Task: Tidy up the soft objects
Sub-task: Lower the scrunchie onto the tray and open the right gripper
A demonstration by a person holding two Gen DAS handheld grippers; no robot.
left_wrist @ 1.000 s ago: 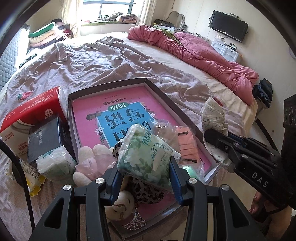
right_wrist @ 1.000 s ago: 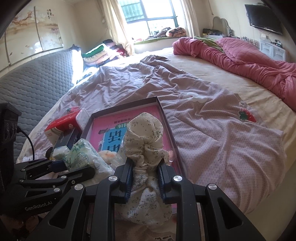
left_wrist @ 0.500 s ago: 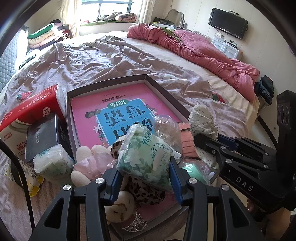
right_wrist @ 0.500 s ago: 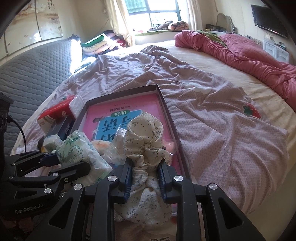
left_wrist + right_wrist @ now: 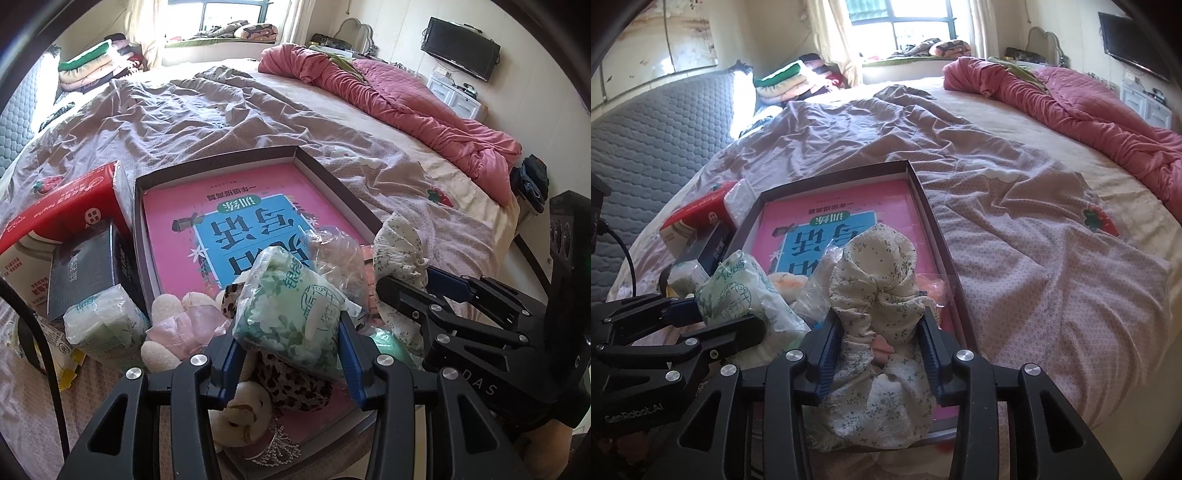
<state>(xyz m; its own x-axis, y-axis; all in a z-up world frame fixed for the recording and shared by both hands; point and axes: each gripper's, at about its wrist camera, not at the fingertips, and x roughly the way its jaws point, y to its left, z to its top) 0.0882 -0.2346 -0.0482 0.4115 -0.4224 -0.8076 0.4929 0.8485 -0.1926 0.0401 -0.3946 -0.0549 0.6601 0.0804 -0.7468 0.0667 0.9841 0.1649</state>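
Tissue pack (image 5: 291, 314), green-printed and film-wrapped, sits clamped in the left gripper (image 5: 288, 354), held above the near end of the shallow box (image 5: 218, 162) that lies on the bed (image 5: 221, 110). Judged handling: light, compressible, with slippery film; grip across the pack's middle, as now, and avoid the loose crimped ends, which could slide out

Floral cloth bundle (image 5: 879, 295) is clamped in the right gripper (image 5: 879, 350) at its gathered waist, over the box's near right corner. Judged handling: light, limp, non-fragile; the cinched waist is the firmest hold, while the lower folds hang free and may snag the box wall

View differences, left to right:
- Left wrist view: at 9 o'clock of the box, a red carton (image 5: 55, 214), a dark box (image 5: 81, 273) and a second tissue pack (image 5: 107, 325); at 6 o'clock inside the box, plush toys (image 5: 184, 325) and a leopard-print item (image 5: 291, 384). The right gripper appears at 3 o'clock
- Right wrist view: the plush toys are largely hidden behind the bundle; shown instead are the open bedsheet at 3 o'clock and the pink book cover (image 5: 842, 218) lining the box floor toward 12 o'clock, which looks free for placement
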